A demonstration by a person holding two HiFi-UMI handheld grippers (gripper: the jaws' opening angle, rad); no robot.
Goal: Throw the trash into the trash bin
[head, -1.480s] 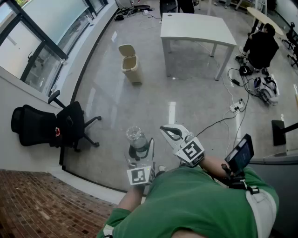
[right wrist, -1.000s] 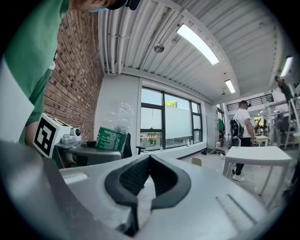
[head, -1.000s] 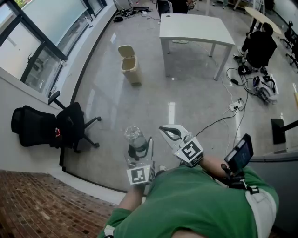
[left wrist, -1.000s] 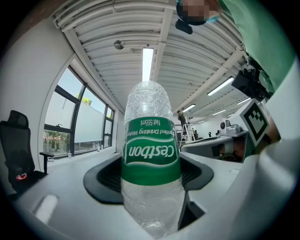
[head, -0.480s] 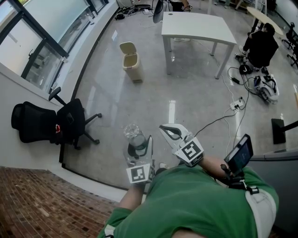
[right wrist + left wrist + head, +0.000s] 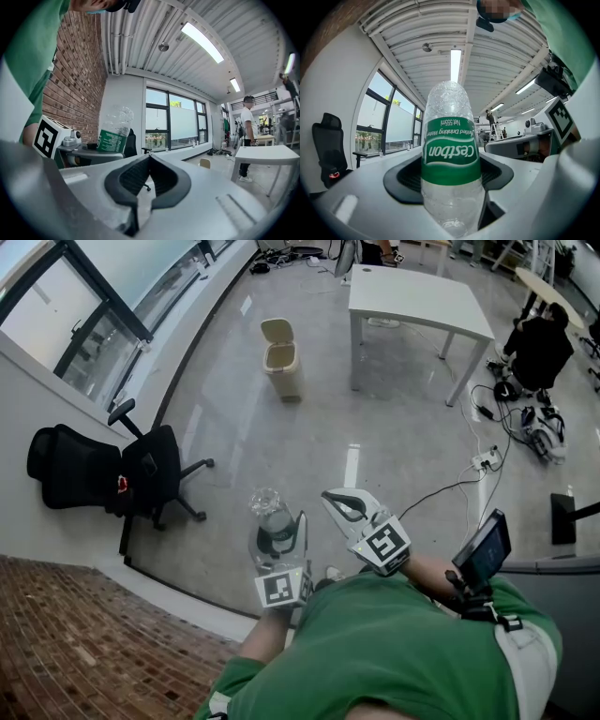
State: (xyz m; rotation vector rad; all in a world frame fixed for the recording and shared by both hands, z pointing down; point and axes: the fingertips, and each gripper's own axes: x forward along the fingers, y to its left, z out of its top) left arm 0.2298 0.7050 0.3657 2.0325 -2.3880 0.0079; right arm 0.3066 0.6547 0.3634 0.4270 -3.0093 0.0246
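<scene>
My left gripper (image 6: 278,538) is shut on a clear plastic water bottle (image 6: 271,517) with a green label, held upside down; in the left gripper view the bottle (image 6: 451,154) fills the middle between the dark pads. My right gripper (image 6: 345,506) is shut with nothing in it, its pads (image 6: 136,180) meeting, just right of the bottle (image 6: 114,130). A beige trash bin (image 6: 282,359) with its lid up stands far ahead on the grey floor; it shows small in the right gripper view as the bin (image 6: 204,163).
A black office chair (image 6: 127,472) stands at the left by the windows. A white table (image 6: 418,302) is right of the bin. Cables and a power strip (image 6: 485,461) lie on the floor at the right, where a seated person (image 6: 541,345) is. Another person (image 6: 247,136) stands by the table.
The head view has shifted: the bin, table and chair now sit further right in the picture. Both grippers and the bottle keep the same place before me.
</scene>
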